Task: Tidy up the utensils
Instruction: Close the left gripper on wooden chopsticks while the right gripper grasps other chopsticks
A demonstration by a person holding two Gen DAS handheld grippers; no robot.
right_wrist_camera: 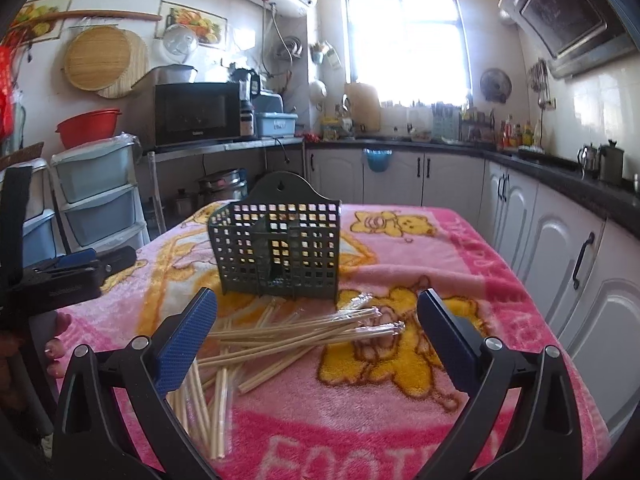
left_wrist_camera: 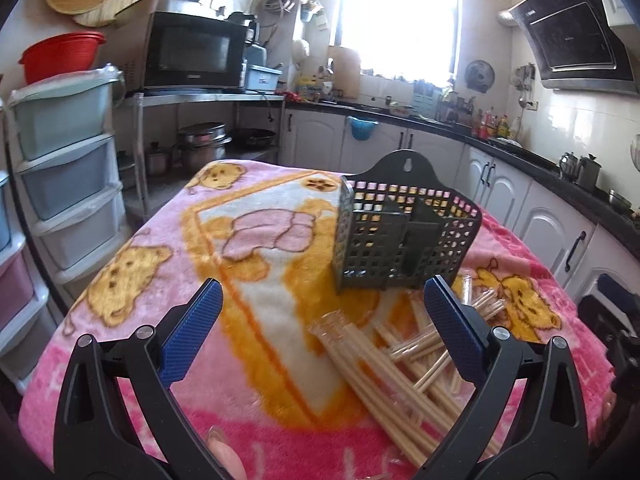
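While the chopsticks (right_wrist_camera: 288, 340) all lie scattered on the blanket-covered surface (right_wrist_camera: 460, 248) before the empty mesh holder (right_wrist_camera: 276, 248), nothing is sorted yet; left tool (left_wrist_camera: 320, 328) and right tool (right_wrist_camera: 318, 328) both gape wide, holding nothing.

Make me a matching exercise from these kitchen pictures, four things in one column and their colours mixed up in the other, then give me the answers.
Things:
1. utensil holder
2. chopsticks
3. basin on the drawer tower
4. gripper pads

Colours:
A. blue
B. pale wood
C. dark grey
D. red

Pairs: 1-C, 2-B, 3-D, 4-A
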